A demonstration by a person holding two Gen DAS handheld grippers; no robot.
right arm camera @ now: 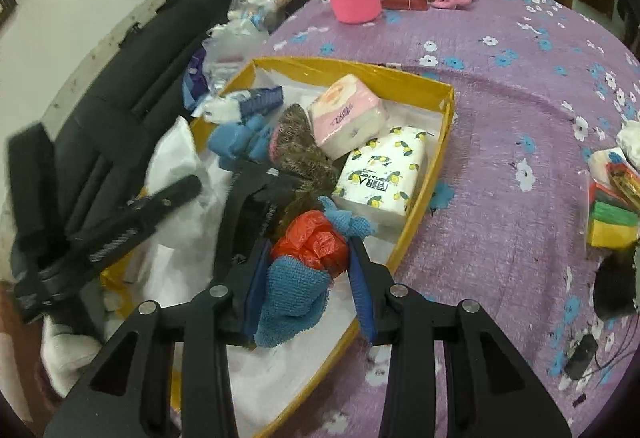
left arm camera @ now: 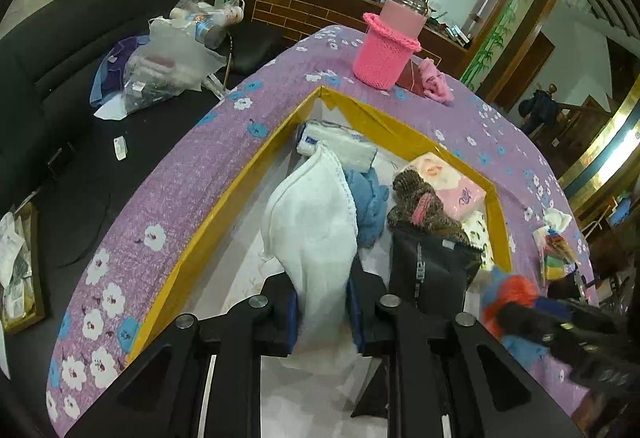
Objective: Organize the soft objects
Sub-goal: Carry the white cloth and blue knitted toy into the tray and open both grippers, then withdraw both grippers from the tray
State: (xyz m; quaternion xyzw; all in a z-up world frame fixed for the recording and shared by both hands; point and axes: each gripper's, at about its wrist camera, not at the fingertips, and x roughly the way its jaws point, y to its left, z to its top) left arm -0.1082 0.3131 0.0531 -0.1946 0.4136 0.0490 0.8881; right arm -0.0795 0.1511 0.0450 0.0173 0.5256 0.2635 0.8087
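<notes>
Left wrist view: left gripper (left arm camera: 322,312) over the yellow-rimmed box (left arm camera: 224,198), white towel (left arm camera: 312,222) hanging between its blue pads; the jaws stand narrow, and I cannot tell whether the pads press the cloth or have let go. Right wrist view: right gripper (right arm camera: 308,286) is clamped on a bundle of blue cloth (right arm camera: 290,294) and a crumpled red plastic bag (right arm camera: 310,242), held above the near end of the box. Step in hand, as I judge it: dropping both soft items into the box. Next move calls for lowering over bare liner, clear of the two tissue packs (right arm camera: 378,174) and the brown knit piece (right arm camera: 296,142), then opening fully and lifting straight off so nothing snags. Towel looks thick, limp, stitched along one edge, draping down onto the liner. Bundle looks fluffy, loosely bunched, corners sticking out. More soft items sit outside on the purple floral tablecloth (right arm camera: 500,118), so sorting seems part done.
</notes>
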